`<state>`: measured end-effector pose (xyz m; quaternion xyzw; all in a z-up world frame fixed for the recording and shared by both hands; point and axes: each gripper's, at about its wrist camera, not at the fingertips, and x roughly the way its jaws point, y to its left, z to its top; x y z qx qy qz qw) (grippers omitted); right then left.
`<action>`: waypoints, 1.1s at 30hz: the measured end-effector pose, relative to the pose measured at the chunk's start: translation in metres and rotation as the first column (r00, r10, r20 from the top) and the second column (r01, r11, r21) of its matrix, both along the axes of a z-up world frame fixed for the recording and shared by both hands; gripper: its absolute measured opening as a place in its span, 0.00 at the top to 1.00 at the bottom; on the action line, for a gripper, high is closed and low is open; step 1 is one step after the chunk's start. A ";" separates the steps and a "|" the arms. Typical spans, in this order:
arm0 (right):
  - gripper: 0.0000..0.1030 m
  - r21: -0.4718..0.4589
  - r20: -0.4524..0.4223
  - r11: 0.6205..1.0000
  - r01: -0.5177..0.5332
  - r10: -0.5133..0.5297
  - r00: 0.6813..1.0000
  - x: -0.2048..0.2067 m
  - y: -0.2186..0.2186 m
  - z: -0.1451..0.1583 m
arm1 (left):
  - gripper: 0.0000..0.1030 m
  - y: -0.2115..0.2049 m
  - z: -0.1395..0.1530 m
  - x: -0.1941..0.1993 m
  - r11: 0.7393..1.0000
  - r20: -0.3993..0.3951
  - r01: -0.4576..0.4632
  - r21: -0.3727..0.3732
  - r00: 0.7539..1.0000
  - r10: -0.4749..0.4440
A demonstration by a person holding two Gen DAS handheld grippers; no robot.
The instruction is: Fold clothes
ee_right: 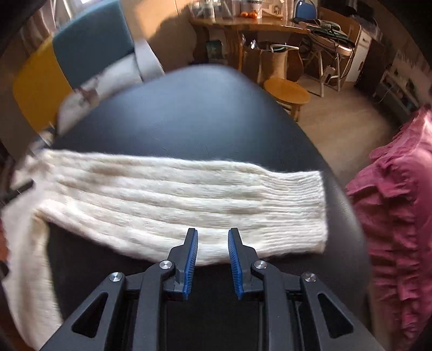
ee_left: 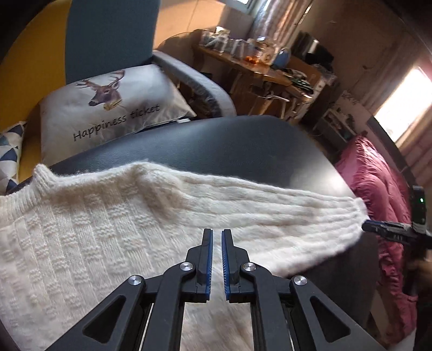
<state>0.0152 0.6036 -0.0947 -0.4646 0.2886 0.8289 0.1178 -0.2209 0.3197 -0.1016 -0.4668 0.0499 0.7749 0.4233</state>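
cream knitted sweater (ee_left: 89, 229) is spread on dark leather-like surface (ee_left: 229, 145), sleeve (ee_right: 183, 199) laid out sideways | left gripper (ee_left: 216, 235) is held narrow, empty, above knit | right gripper (ee_right: 212, 233) is part-open, empty, at sleeve's near edge

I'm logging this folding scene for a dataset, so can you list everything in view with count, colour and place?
sweater: one, cream knit, spread on the dark surface, sleeve stretched out to the right
padded surface: one, black leather-look, under the sweater
deer cushion: one, white with "Happiness ticket" print, behind the surface at left
patterned cushion: one, blue and white triangles, far left edge
chair back: one, teal, behind the deer cushion
bedding: one, pink ruffled, right side
wooden table: one, cluttered, background
round stool: one, wooden, on the floor
left gripper: fingers barely parted, over the sweater body
right gripper: fingers apart, at the sleeve's near edge
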 end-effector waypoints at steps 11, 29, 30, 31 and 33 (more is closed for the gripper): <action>0.64 -0.603 -0.169 0.685 0.408 -0.610 0.774 0.094 0.034 -0.067 | 0.93 0.024 -0.027 0.076 0.972 -0.117 0.174 -0.156 0.974 -0.194; 0.95 0.021 -0.039 0.882 0.471 -0.470 0.882 0.045 0.044 -0.045 | 1.00 0.018 -0.053 0.109 0.940 -0.050 0.321 -0.111 0.943 -0.328; 1.00 0.065 -0.012 0.890 0.452 -0.452 0.892 0.047 0.042 -0.047 | 1.00 0.017 -0.054 0.110 0.940 -0.046 0.327 -0.102 0.942 -0.333; 1.00 0.052 -0.012 0.892 0.448 -0.448 0.894 0.051 0.043 -0.047 | 1.00 0.017 -0.053 0.110 0.941 -0.043 0.326 -0.092 0.943 -0.331; 0.96 -0.006 -0.039 0.889 0.458 -0.458 0.888 0.060 0.047 -0.044 | 1.00 0.012 -0.049 0.101 0.952 0.000 0.304 -0.041 0.953 -0.304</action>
